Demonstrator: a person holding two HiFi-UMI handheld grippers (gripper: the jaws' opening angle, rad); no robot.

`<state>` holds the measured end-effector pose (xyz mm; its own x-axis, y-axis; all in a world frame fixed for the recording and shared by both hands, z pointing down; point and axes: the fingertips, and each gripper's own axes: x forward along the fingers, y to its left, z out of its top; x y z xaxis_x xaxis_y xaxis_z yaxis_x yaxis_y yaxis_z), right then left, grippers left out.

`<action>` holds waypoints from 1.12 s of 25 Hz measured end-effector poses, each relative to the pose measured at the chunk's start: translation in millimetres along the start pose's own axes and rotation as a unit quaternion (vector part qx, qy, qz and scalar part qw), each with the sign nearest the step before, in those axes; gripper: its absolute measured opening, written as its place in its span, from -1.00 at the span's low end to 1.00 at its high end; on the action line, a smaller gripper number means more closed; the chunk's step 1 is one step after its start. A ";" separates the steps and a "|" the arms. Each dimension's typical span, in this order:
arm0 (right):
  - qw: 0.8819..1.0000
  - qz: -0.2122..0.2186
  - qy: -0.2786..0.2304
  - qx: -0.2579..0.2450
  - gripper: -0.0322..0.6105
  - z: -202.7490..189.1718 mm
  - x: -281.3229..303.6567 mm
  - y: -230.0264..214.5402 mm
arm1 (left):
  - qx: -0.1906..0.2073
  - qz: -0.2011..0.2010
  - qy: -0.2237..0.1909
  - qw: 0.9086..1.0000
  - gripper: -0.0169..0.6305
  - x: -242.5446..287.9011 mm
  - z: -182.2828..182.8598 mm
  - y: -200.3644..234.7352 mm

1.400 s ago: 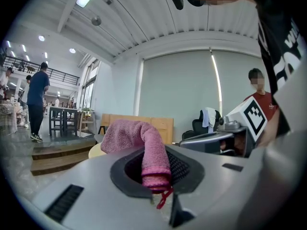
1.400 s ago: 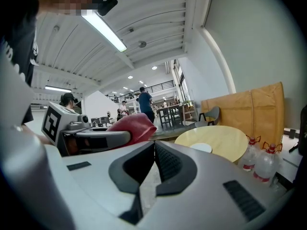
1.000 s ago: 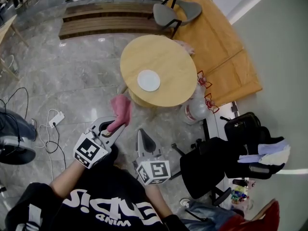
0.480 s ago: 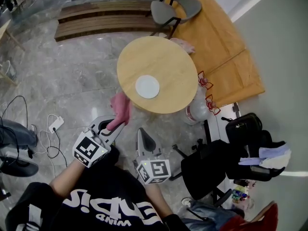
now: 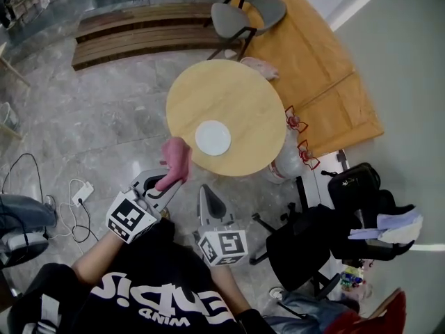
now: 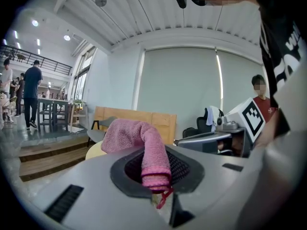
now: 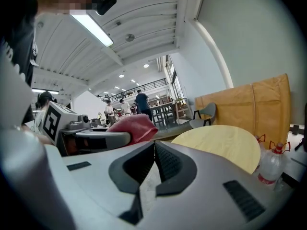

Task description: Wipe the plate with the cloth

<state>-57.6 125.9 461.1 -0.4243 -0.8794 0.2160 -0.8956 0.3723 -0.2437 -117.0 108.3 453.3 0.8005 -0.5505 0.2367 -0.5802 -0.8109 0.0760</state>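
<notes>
A white plate lies near the front edge of a round wooden table. My left gripper is shut on a pink cloth, which sticks up past its jaws and hangs short of the table's near left rim. My right gripper is held beside it, lower and to the right, with its jaws closed together and nothing between them. In the right gripper view the table shows ahead at right and the cloth at left. Both grippers are over the floor, apart from the plate.
A grey chair stands behind the table, with wooden steps to its left. A large water bottle sits by the table's right side. A black office chair is at my right. Cables and a power strip lie at left.
The view has drifted closer to the table; the plate now sits slightly lower in frame. Both grippers keep the same pose, the cloth still clamped in the left one.
</notes>
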 end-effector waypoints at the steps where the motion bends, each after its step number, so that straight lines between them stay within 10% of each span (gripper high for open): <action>1: 1.000 -0.002 -0.002 0.001 -0.83 2.1 4.4 -0.5 | 0.002 -0.004 0.000 1.000 -0.80 2.0 0.7 4.5; 28: 0.998 -0.064 -0.002 0.003 -0.83 15.2 27.6 -32.9 | -0.003 -0.064 -0.003 0.998 -0.80 43.8 10.5 30.1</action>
<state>-37.8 84.8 460.7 -0.3055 -0.9207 0.2430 -0.9417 0.2545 -0.2199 -97.9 57.7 455.8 0.8687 -0.4445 0.2187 -0.4748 -0.8730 0.1117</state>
